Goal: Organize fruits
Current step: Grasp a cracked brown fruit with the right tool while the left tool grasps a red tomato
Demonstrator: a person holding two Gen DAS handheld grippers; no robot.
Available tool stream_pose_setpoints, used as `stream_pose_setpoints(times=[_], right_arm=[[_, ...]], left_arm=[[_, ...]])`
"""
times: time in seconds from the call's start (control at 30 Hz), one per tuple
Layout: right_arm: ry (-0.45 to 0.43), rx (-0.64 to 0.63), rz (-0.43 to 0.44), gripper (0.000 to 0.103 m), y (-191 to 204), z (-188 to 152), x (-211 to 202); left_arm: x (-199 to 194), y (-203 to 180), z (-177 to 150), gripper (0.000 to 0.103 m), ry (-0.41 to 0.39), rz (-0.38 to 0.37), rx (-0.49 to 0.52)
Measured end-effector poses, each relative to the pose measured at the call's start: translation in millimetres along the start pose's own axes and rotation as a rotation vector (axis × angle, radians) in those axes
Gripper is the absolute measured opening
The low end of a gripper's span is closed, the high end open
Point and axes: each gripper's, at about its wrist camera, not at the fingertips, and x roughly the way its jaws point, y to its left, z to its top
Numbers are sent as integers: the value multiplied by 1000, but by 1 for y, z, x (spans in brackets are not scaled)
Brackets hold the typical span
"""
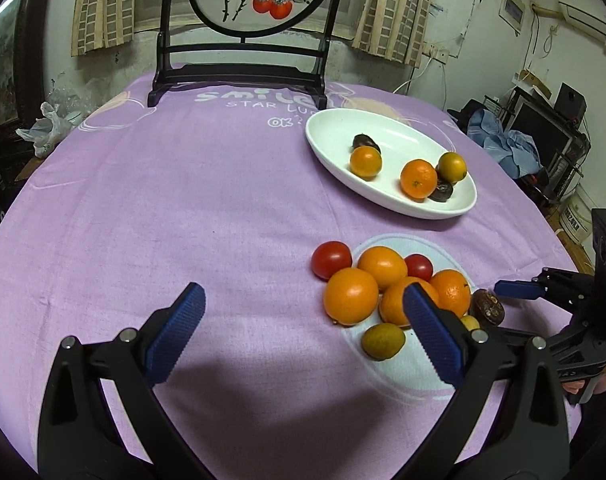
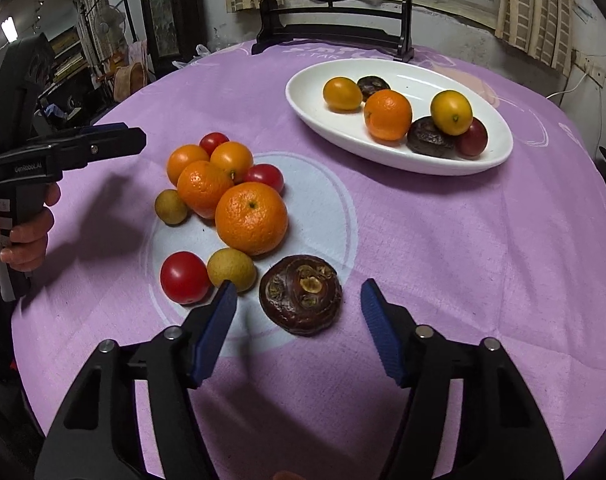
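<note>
A white oval dish (image 1: pixel 331 148) (image 2: pixel 311 108) holds several fruits: oranges, kumquats and dark brown ones. A loose pile of oranges (image 2: pixel 251 218) (image 1: pixel 351 296), red tomatoes (image 2: pixel 184 277), yellow-green fruits (image 2: pixel 231 269) and a dark brown wrinkled fruit (image 2: pixel 301 294) (image 1: pixel 487 307) lies on the purple tablecloth. My right gripper (image 2: pixel 299 312) is open, its fingers either side of the brown fruit, just short of it. My left gripper (image 1: pixel 303 320) is open and empty, left of the pile, its right finger (image 1: pixel 431 332) in front of an orange.
A dark wooden stand (image 1: pixel 239 68) with a round painted screen stands at the table's far edge. The purple cloth (image 1: pixel 163 200) lies bare to the left of the pile. Room clutter lies beyond the table's right edge (image 1: pixel 543 148).
</note>
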Motion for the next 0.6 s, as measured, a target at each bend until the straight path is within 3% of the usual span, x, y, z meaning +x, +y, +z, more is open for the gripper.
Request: stream_pose_setpoints(times=[0.07,0.23,0.6], right_arm=[[4,3,2,53,-1,0,2],[9,-10,-1,45,0,0,5],[1,27,-1,43,-5,1,2]], left_arm=[[-1,-2,0,101,-2,-2,9],[-1,-6,0,101,-2,-2,25],[2,-11,-1,101,4,-5,44]])
